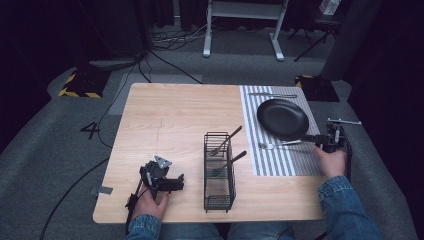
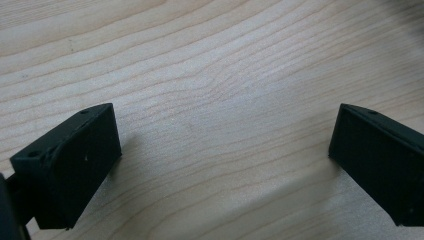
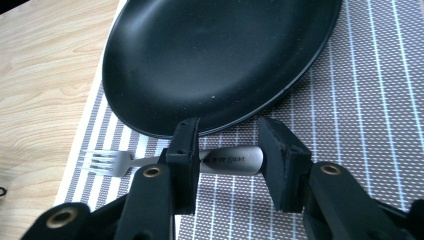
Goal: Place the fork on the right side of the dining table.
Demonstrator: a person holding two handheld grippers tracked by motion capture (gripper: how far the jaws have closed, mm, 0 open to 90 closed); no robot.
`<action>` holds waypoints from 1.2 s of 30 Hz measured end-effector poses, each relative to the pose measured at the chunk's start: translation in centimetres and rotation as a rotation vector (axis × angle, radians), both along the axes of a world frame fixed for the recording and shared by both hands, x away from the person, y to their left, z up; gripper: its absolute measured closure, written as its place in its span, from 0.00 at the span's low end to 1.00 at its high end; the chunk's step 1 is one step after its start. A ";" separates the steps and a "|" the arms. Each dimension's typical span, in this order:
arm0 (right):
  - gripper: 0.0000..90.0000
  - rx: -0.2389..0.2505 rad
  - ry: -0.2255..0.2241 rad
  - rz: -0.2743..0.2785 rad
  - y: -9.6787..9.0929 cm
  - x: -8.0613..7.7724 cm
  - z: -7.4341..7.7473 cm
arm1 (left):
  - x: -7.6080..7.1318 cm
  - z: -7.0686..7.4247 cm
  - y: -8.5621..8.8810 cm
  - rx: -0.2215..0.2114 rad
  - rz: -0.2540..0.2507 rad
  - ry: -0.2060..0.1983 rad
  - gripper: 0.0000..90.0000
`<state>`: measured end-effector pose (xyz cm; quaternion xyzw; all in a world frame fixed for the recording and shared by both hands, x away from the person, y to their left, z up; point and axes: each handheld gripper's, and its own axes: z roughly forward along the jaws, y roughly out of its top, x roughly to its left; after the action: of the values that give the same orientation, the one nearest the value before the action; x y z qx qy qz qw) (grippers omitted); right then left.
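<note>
A silver fork [image 3: 107, 162] lies on the striped placemat [image 3: 360, 125] just in front of the black plate [image 3: 215, 55]. My right gripper [image 3: 227, 150] is open, and the fork's handle lies between its jaws with a small gap at the handle's end. In the high view the right gripper [image 1: 312, 138] sits at the plate's [image 1: 282, 118] near right rim, with the fork [image 1: 272, 145] pointing left. My left gripper [image 1: 180, 182] rests near the table's front left. Its jaws stand wide apart over bare wood [image 2: 210, 75], and the left gripper [image 2: 225, 160] has nothing between them.
A black wire caddy [image 1: 219, 172] stands mid-table toward the front, with two dark-handled utensils [image 1: 227, 140] leaning in it. Another piece of cutlery [image 1: 272, 95] lies at the placemat's far edge. The placemat [image 1: 280, 165] reaches almost to the table's right edge.
</note>
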<state>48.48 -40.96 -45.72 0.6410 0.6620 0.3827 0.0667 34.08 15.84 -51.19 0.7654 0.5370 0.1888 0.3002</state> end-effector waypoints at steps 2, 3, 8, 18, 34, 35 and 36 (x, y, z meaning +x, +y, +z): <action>0.68 0.000 0.006 -0.007 -0.1 0.0 -0.1 | 0.0 0.0 0.0 -0.001 0.001 0.000 0.00; 0.67 -0.001 0.008 -0.009 -0.2 0.1 -0.2 | 0.0 0.0 0.0 0.000 0.000 0.000 0.00; 0.66 -0.006 0.020 -0.011 -0.2 0.2 -0.5 | 0.0 0.0 0.0 0.000 0.000 0.000 0.00; 0.62 -0.011 0.030 -0.037 -0.7 0.6 -1.0 | 0.0 0.0 0.0 -0.001 0.001 0.000 0.00; 0.60 -0.035 -0.063 0.001 -0.1 -0.5 1.2 | 0.0 0.0 0.0 -0.002 0.002 -0.001 0.00; 0.60 -0.041 -0.070 0.009 0.1 -0.7 1.5 | 0.0 0.0 0.0 -0.002 0.002 -0.001 0.00; 0.59 -0.049 -0.080 0.019 0.3 -0.8 1.8 | 0.0 0.0 0.0 -0.002 0.002 0.000 0.00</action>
<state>47.69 -40.69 -43.88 0.6168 0.6741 0.3925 0.1052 34.08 15.82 -51.20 0.7646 0.5378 0.1888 0.3007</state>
